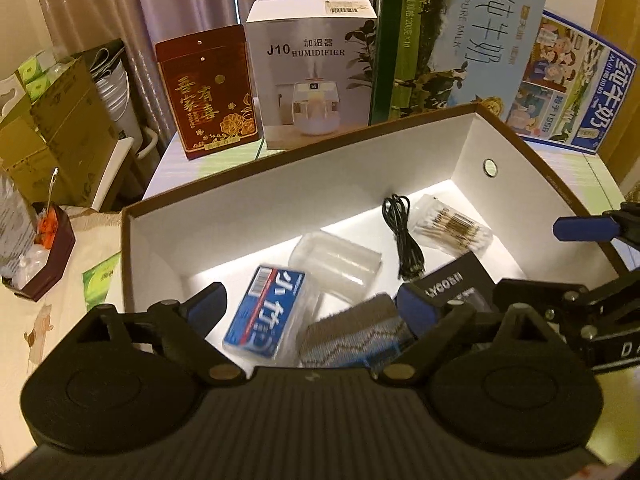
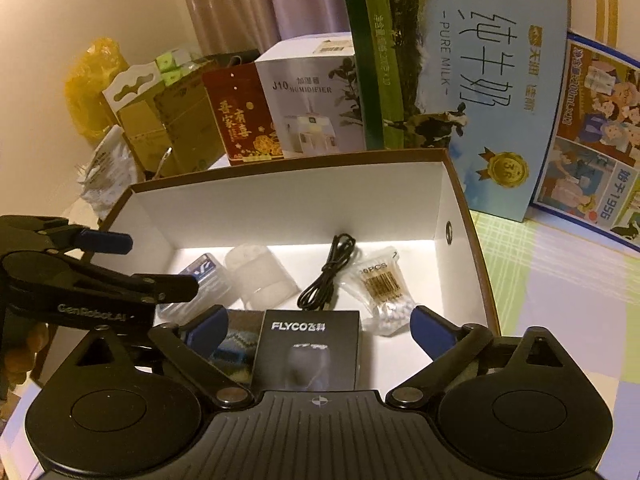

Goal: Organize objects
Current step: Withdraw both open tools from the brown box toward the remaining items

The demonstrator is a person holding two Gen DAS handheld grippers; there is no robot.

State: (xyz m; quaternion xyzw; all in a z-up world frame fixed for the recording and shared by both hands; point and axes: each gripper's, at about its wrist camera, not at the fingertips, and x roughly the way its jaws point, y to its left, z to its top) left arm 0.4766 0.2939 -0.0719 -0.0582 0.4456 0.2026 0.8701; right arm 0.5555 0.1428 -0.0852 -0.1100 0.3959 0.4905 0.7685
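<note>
The left gripper (image 1: 314,310) hangs over the near left part of the brown-rimmed, white-lined cardboard box (image 1: 224,216), tilted down into it, its blue-padded fingers (image 1: 416,312) spread wide and holding nothing. Under it, on the box floor, lies a blue-labelled clear plastic case (image 1: 262,312), with a clear plastic cup (image 1: 336,260) on its side just behind, and a grey-and-blue knitted cloth (image 1: 352,336) beside the case. Further right lies a coiled black cable (image 2: 326,276), then a clear bag of wooden cotton swabs (image 2: 384,288) near the right wall. The right gripper (image 2: 320,328) hovers over the near middle of the box, level with the left one and close beside it, jaws likewise wide apart and empty; a black FLYCO carton (image 2: 310,344) lies flat between its fingers, untouched.
</note>
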